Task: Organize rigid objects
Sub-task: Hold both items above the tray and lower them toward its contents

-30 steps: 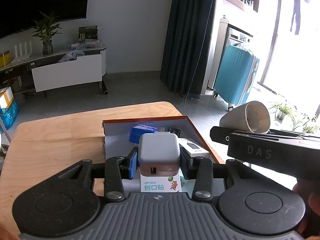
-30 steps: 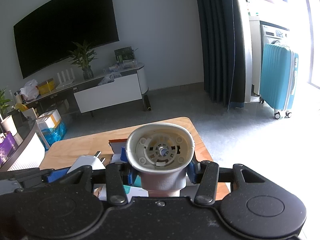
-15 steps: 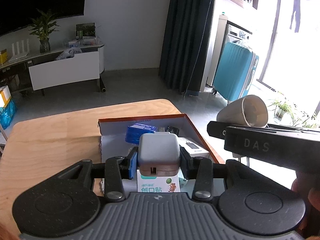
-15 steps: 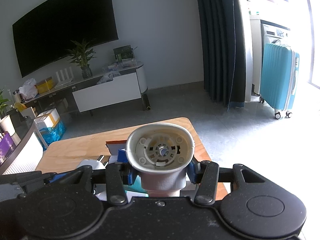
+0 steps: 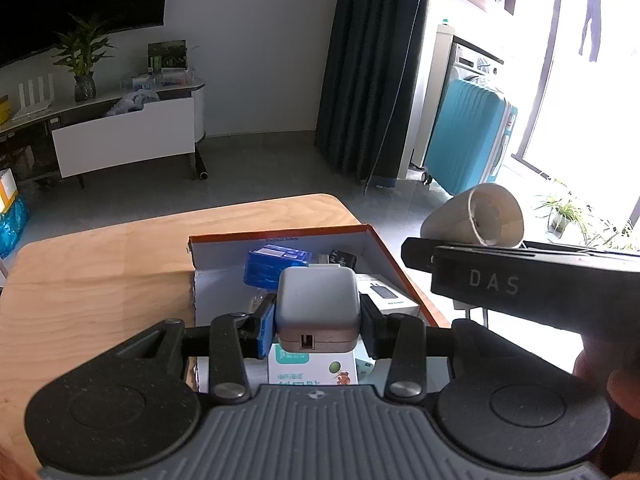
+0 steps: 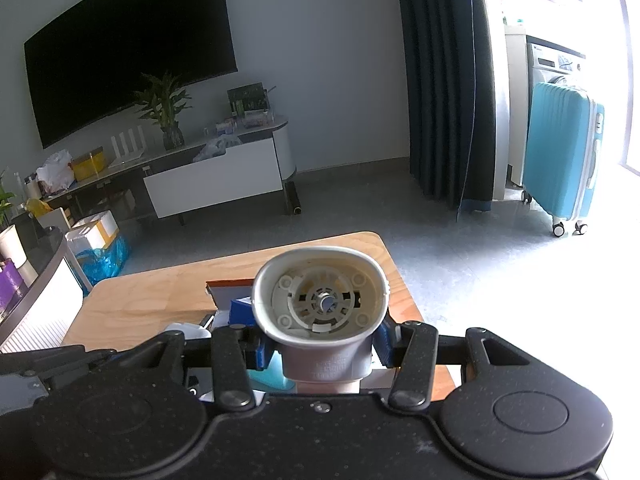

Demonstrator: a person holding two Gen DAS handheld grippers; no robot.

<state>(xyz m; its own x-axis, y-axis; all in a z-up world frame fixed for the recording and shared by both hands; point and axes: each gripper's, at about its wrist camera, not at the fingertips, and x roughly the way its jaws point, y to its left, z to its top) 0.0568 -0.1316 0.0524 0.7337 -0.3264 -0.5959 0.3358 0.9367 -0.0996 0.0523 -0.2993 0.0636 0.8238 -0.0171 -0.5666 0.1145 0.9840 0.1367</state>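
Note:
My left gripper (image 5: 318, 326) is shut on a grey charger block (image 5: 317, 306) with a USB port facing me, held above an orange-rimmed cardboard box (image 5: 276, 237) on the wooden table (image 5: 100, 272). Inside the box lie a blue packet (image 5: 276, 264), a small black item (image 5: 342, 257), a white carton (image 5: 386, 294) and a white-and-green plaster box (image 5: 312, 366). My right gripper (image 6: 322, 354) is shut on a cream funnel-shaped plastic housing (image 6: 320, 300), its open mouth facing forward. In the left wrist view that housing (image 5: 476, 216) hangs right of the box.
A blue suitcase (image 5: 468, 140) stands by a dark curtain (image 5: 372, 68) beyond the table's far right corner. A low TV cabinet (image 6: 212, 176) with a plant runs along the back wall. A hand (image 5: 612, 376) grips the right tool at the lower right.
Both grippers keep their grips. The left wrist view has drifted a little, so the box and the right gripper sit slightly left and lower in the frame than before.

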